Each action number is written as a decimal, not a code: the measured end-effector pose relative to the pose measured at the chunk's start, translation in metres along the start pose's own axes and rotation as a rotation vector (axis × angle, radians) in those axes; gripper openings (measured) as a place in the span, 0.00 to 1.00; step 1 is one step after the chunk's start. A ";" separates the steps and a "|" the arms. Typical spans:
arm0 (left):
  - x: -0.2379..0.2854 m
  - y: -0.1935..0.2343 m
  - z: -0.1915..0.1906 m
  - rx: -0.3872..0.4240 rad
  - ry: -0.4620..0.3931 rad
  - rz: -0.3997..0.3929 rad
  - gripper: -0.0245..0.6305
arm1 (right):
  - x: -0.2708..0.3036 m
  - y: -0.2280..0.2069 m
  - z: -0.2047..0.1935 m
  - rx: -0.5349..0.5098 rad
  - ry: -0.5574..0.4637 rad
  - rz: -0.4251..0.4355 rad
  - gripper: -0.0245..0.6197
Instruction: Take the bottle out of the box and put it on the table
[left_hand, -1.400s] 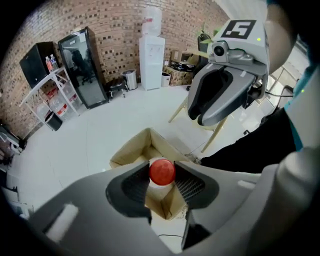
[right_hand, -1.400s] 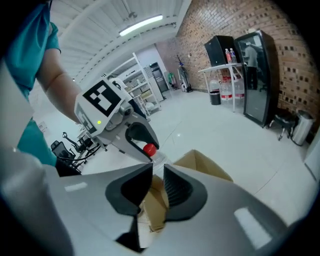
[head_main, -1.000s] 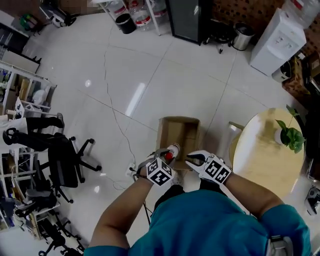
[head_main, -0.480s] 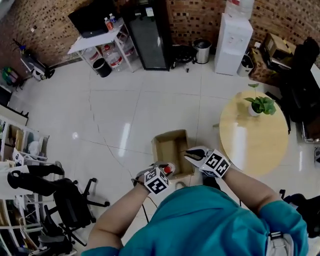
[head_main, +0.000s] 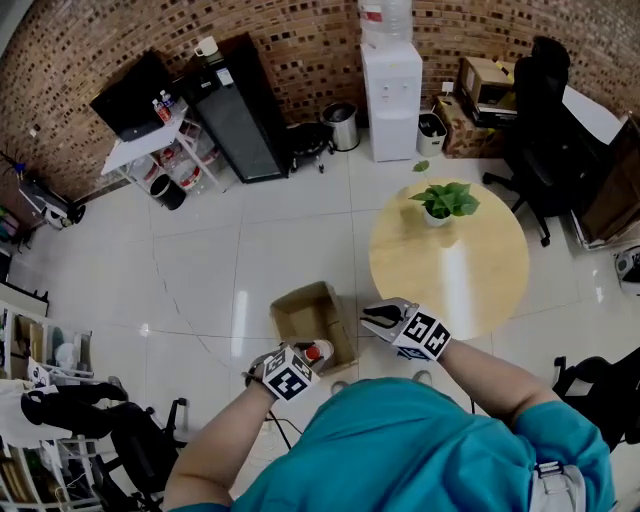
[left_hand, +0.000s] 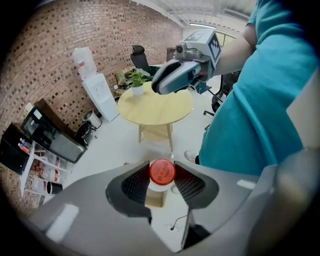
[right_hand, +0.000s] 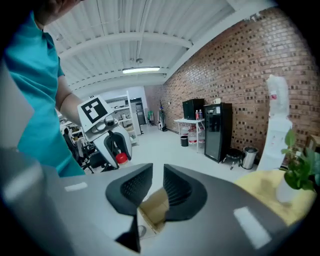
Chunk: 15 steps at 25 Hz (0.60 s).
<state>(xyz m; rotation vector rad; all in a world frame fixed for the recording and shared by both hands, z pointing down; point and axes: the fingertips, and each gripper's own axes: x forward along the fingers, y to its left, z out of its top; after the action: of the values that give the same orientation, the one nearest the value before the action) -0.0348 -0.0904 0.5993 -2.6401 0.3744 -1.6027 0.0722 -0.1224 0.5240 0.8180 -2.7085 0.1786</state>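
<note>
The left claw (head_main: 310, 356) is pinching the bottle (left_hand: 162, 171) below its red cap, above the box's (head_main: 305, 315) near edge. The right claw (right_hand: 158, 172) is hanging just right of the box, narrowly parted, empty. Carrying the bottle right of the box to the surface (head_main: 450, 265) is probably calling for an upright bottle and steady grip.

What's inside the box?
Only bare cardboard shows inside the box in the head view. Its near corner is covered by the bottle clamped in the left gripper, so that part cannot be checked.
</note>
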 end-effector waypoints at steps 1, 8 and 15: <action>-0.004 -0.007 0.021 -0.003 -0.008 0.000 0.27 | -0.021 -0.003 -0.001 -0.003 0.000 -0.001 0.14; -0.038 -0.039 0.158 0.013 -0.072 -0.042 0.27 | -0.150 -0.034 -0.005 -0.023 0.012 -0.062 0.14; -0.031 -0.065 0.268 0.201 -0.136 -0.114 0.27 | -0.231 -0.072 -0.029 0.046 -0.017 -0.226 0.14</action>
<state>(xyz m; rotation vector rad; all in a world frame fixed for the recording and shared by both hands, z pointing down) 0.1986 -0.0470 0.4564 -2.6370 0.0542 -1.3945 0.3022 -0.0563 0.4783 1.1352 -2.6097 0.1842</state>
